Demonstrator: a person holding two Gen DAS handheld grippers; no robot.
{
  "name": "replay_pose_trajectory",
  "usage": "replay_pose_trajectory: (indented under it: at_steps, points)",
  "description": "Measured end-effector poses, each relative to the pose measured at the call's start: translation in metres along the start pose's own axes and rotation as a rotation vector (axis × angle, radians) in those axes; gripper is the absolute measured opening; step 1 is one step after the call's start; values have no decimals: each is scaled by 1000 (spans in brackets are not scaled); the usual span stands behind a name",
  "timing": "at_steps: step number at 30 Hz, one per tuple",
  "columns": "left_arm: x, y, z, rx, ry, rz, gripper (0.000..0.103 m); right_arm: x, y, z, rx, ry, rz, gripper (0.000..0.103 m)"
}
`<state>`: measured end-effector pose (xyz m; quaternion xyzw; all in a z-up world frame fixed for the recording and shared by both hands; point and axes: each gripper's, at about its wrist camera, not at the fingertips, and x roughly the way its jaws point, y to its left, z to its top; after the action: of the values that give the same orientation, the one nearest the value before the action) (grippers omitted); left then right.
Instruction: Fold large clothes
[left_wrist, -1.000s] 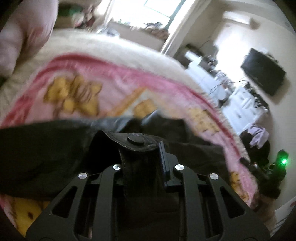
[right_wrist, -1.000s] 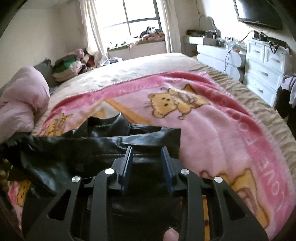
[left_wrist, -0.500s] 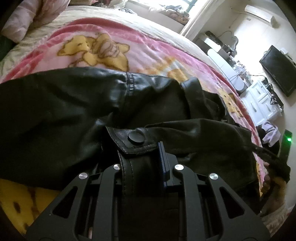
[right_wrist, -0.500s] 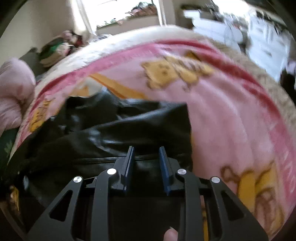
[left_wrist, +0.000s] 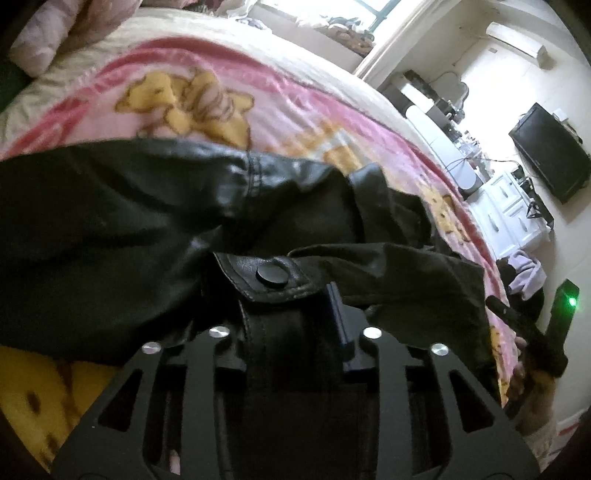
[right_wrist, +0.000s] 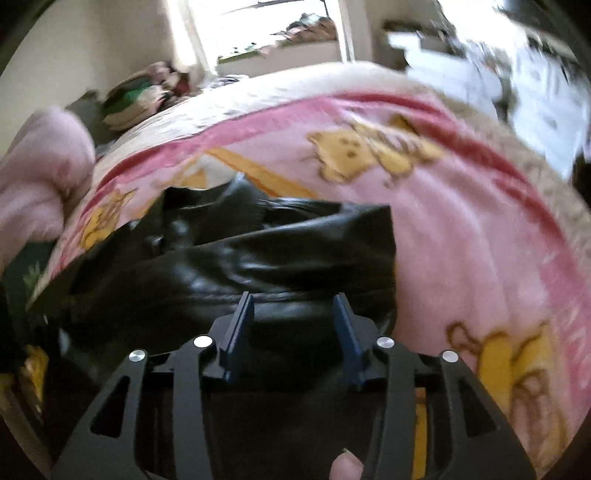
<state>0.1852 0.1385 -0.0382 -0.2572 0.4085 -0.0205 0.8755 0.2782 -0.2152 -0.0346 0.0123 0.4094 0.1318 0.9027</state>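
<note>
Holding a black leather jacket (left_wrist: 147, 221) on the pink blanket (left_wrist: 280, 96), my left gripper (left_wrist: 291, 306) pinches its snap tab (left_wrist: 269, 277); my right gripper (right_wrist: 291, 314) gapes apart over heavy, slick, floppy leather, best grabbed at seams.

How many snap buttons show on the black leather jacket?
1: a round black snap button on the black leather jacket tab clamped in the left gripper. Folds may hide others.

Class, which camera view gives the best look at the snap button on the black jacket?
The left wrist view: the snap button sits sharp and central on a strap tab of the jacket. The right wrist view shows only blurred jacket leather, no button.
</note>
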Motion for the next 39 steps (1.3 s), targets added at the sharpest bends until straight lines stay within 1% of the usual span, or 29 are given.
replay_pose_trajectory:
  at_steps: [2, 5, 7, 8, 10, 12, 14, 15, 19, 21, 24, 26, 27, 29, 31, 34, 37, 38, 39]
  points:
    - [-12, -6, 0, 20, -22, 40, 26, -8, 9, -5, -24, -8, 8, 53]
    - [-30, -11, -3, 37, -72, 102, 30, -20, 19, -17, -51, -13, 22, 53]
    - [-42, -16, -5, 58, -106, 126, 30, -25, 25, -26, -71, -9, 30, 54]
    - [-47, -20, -6, 72, -119, 131, 30, -26, 28, -31, -80, 2, 25, 54]
    - [-52, -28, -9, 94, -121, 119, 30, -29, 33, -40, -93, 20, 29, 54]
    - [-51, -35, -12, 117, -99, 101, 30, -26, 40, -46, -100, 30, 32, 54]
    - [-41, -42, -19, 139, -52, 80, 30, -24, 44, -49, -103, 38, 29, 54]
    - [-38, -43, -21, 146, -38, 82, 30, -25, 46, -52, -100, 40, 31, 54]
    - [-8, -36, -32, 172, 62, 141, 30, -28, 54, -58, -104, 40, 46, 60]
    - [4, -25, -37, 156, 103, 159, 30, -27, 55, -58, -105, 43, 48, 63]
    - [10, -19, -42, 169, 116, 143, 30, -19, 54, -59, -96, 66, 22, 63]
    - [9, -18, -43, 170, 117, 134, 30, -7, 49, -61, -69, 114, 1, 64]
    - [9, -16, -43, 163, 118, 125, 30, 2, 45, -63, -51, 145, -3, 64]
    - [7, -11, -42, 133, 115, 89, 30, 12, 42, -69, -39, 162, -7, 64]
    - [4, -6, -41, 110, 107, 66, 30, 14, 44, -71, -34, 158, -24, 64]
    - [-3, -6, -41, 85, 86, 51, 30, 11, 48, -69, -21, 151, -47, 65]
    - [-10, -8, -40, 74, 65, 38, 30, 0, 52, -67, -27, 110, -56, 68]
    - [-14, -8, -40, 67, 56, 30, 31, -4, 55, -66, -32, 96, -53, 68]
    - [-17, -8, -38, 65, 53, 28, 36, -10, 59, -66, -34, 81, -37, 68]
